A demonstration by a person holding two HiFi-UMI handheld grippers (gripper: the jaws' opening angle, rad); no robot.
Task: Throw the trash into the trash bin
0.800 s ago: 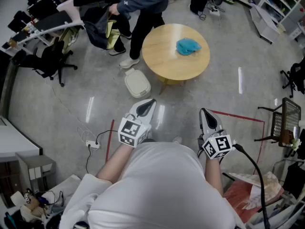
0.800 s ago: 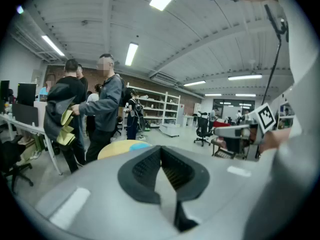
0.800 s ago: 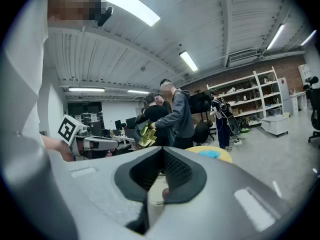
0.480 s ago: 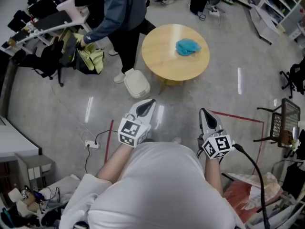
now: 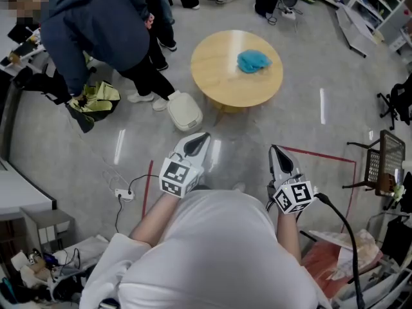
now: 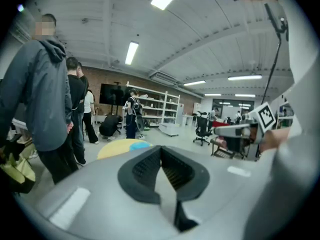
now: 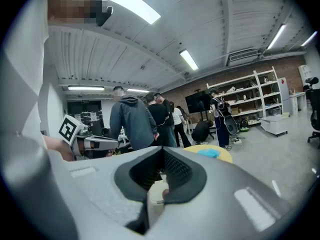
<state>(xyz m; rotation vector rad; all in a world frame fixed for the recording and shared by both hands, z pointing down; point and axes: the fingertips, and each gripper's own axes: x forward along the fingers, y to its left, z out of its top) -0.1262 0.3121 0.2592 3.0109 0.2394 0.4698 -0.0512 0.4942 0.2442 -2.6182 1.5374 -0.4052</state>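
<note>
A crumpled blue piece of trash (image 5: 253, 61) lies on the round wooden table (image 5: 225, 82) ahead of me. On the floor, against the table's left side, stands a white lidded trash bin (image 5: 185, 111). My left gripper (image 5: 200, 136) and right gripper (image 5: 275, 150) are held close to my body, well short of the table, and point toward it. Each has its jaws together with nothing between them. The left gripper view shows the table (image 6: 117, 149) and the blue trash (image 6: 141, 144) far off. In the right gripper view the trash (image 7: 209, 153) is just as distant.
A person in a dark hoodie (image 5: 96, 31) bends over at the upper left, holding a yellow-green bag (image 5: 96, 102) near the bin. A power strip with cable (image 5: 125, 195) lies on the floor at left. Red tape (image 5: 322, 154) marks the floor; a wire rack (image 5: 385, 163) stands at right.
The person in the hoodie has moved left and nearer, carrying the bag away from the table. Both grippers have stayed where they were.
</note>
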